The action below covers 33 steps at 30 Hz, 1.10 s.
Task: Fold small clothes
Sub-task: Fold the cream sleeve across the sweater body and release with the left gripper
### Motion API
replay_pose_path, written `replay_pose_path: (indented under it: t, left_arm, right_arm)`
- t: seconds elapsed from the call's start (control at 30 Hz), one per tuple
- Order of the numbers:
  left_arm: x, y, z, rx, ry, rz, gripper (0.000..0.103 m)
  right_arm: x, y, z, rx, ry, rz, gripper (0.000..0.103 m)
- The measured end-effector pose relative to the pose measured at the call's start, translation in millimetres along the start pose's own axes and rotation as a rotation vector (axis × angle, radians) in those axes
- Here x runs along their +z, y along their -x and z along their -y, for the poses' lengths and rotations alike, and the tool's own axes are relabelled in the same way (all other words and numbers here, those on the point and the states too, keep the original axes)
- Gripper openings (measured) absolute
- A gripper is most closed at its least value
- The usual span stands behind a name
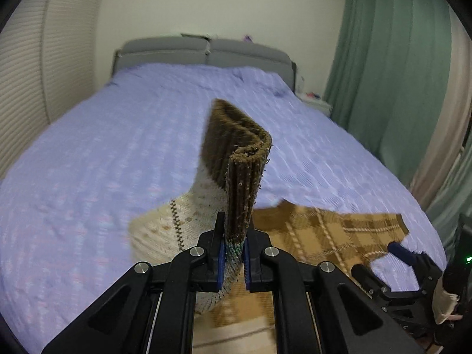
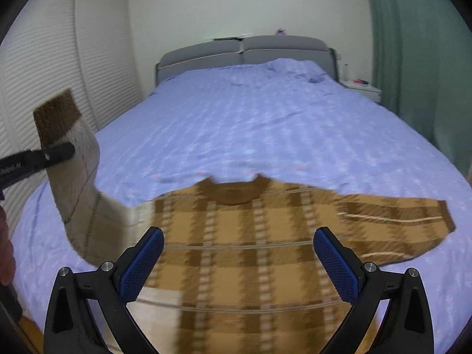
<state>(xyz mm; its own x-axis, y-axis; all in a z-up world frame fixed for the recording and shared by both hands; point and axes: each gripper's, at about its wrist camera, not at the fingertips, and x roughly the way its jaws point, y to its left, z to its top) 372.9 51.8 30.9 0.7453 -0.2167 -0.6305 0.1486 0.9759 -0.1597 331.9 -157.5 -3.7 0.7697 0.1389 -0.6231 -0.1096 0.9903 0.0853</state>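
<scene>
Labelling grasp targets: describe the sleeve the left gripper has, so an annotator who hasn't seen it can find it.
Start at the bed with the lilac cover, where a tan plaid sweater lies spread near the foot. Its sleeve on the left gripper side is lifted off the cover, pinched at the dark brown ribbed cuff. It shows its pale inner side; the other sleeve lies flat.

Brown-and-tan plaid sweater point(image 2: 236, 250), lilac bedspread point(image 2: 265, 124)

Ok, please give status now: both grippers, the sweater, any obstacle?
Left gripper shut on sweater sleeve cuff, lifted. Right gripper open, above sweater. No obstacle on bed.
</scene>
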Motion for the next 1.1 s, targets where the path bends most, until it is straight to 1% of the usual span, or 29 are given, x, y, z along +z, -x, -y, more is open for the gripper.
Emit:
replay_pose_path:
  t: [0.13, 0.2, 0.27, 0.33, 0.4, 0.43, 0.53, 0.63, 0.7, 0.73, 0.77, 0.8, 0.83, 0.87, 0.9, 0.97, 1.0, 1.03, 1.1]
  left_arm:
    - [-14, -47, 56, -0.019, -0.042, -0.099, 0.011]
    - [-23, -63, 78, -0.005, -0.072, -0.132, 0.011]
    - [-33, -88, 97, 0.018, -0.097, -0.180, 0.011]
    - [-43, -109, 107, 0.018, -0.087, -0.229, 0.011]
    - [-52, -123, 108, 0.016, -0.073, -0.256, 0.011]
    - [-56, -129, 110, 0.029, -0.074, -0.265, 0.011]
    - [-61, -139, 116, 0.041, -0.078, -0.280, 0.011]
    - [-62, -141, 119, 0.051, -0.093, -0.267, 0.012]
    - [-62, -141, 120, 0.043, -0.088, -0.268, 0.020]
    - [-63, -141, 119, 0.019, -0.077, -0.282, 0.036]
    - [-63, -140, 119, -0.007, -0.065, -0.291, 0.057]
    - [-62, -139, 120, -0.025, -0.054, -0.291, 0.063]
    - [-62, -131, 119, -0.050, -0.041, -0.276, 0.064]
    - [-62, -120, 117, -0.074, -0.046, -0.256, 0.064]
    - [-61, -111, 117, -0.083, -0.059, -0.240, 0.065]
    - [-63, -81, 109, -0.070, -0.098, -0.176, 0.066]
    - [-63, -72, 105, -0.067, -0.109, -0.153, 0.068]
    - [-66, -57, 96, -0.050, -0.127, -0.120, 0.070]
    - [-74, -35, 78, -0.005, -0.161, -0.073, 0.070]
  right_arm:
    - [0, -1, 52, -0.042, -0.055, -0.006, 0.103]
    - [-3, -2, 77, -0.059, -0.088, -0.012, 0.103]
    - [-7, -2, 99, -0.078, -0.117, -0.018, 0.103]
    - [-12, -1, 115, -0.094, -0.135, -0.023, 0.103]
    - [-18, 0, 129, -0.110, -0.150, -0.029, 0.103]
    - [-21, 0, 134, -0.116, -0.157, -0.032, 0.103]
    - [-28, 1, 146, -0.129, -0.170, -0.041, 0.103]
    - [-33, 0, 152, -0.133, -0.177, -0.051, 0.103]
    - [-35, -1, 153, -0.136, -0.181, -0.055, 0.103]
    - [-35, -1, 154, -0.134, -0.182, -0.056, 0.103]
    - [-36, -1, 154, -0.134, -0.182, -0.058, 0.103]
    - [-37, -1, 155, -0.135, -0.182, -0.059, 0.103]
    - [-38, 0, 155, -0.136, -0.182, -0.062, 0.103]
    - [-40, 0, 155, -0.137, -0.184, -0.066, 0.103]
    - [-41, 0, 155, -0.137, -0.185, -0.071, 0.103]
    - [-44, 0, 155, -0.136, -0.191, -0.080, 0.103]
    - [-46, 0, 154, -0.131, -0.193, -0.086, 0.103]
    - [-48, 0, 151, -0.120, -0.195, -0.092, 0.103]
    - [-50, -1, 144, -0.099, -0.192, -0.098, 0.103]
